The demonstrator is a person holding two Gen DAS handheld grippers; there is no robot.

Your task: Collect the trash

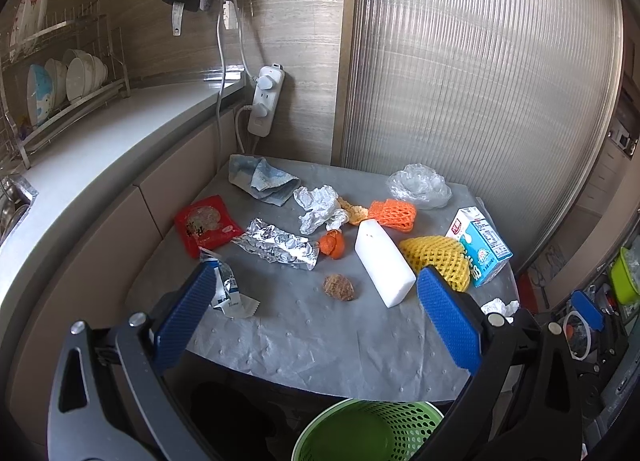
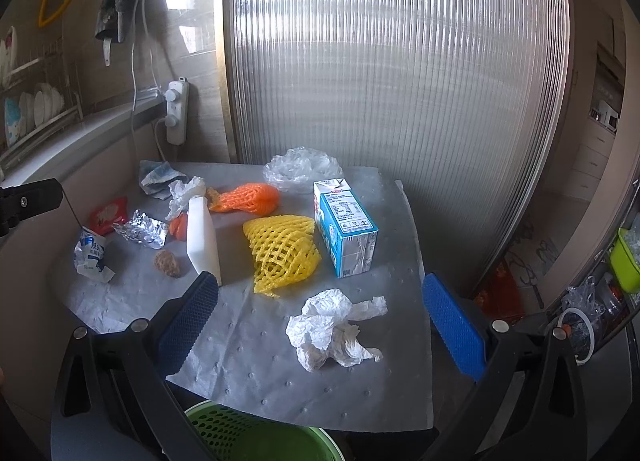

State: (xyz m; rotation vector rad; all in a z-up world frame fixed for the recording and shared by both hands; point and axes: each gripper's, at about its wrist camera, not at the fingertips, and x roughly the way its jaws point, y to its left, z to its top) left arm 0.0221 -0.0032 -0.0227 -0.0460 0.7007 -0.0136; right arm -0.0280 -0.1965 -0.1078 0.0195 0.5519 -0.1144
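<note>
Green basket [image 1: 370, 431] cut off below

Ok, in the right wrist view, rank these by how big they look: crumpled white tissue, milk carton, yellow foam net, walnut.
1. Crumpled white tissue, yellow foam net and milk carton look alike; the tissue lies nearest the camera, so no ranking.
2. Walnut, clearly smallest.

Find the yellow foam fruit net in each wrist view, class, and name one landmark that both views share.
Left wrist: the yellow foam net lies right of centre, between the white bottle and the blue milk carton.
Right wrist: the net lies near the centre, left of the carton.
Shared landmark: the white bottle, lying left of the net in both.
</note>
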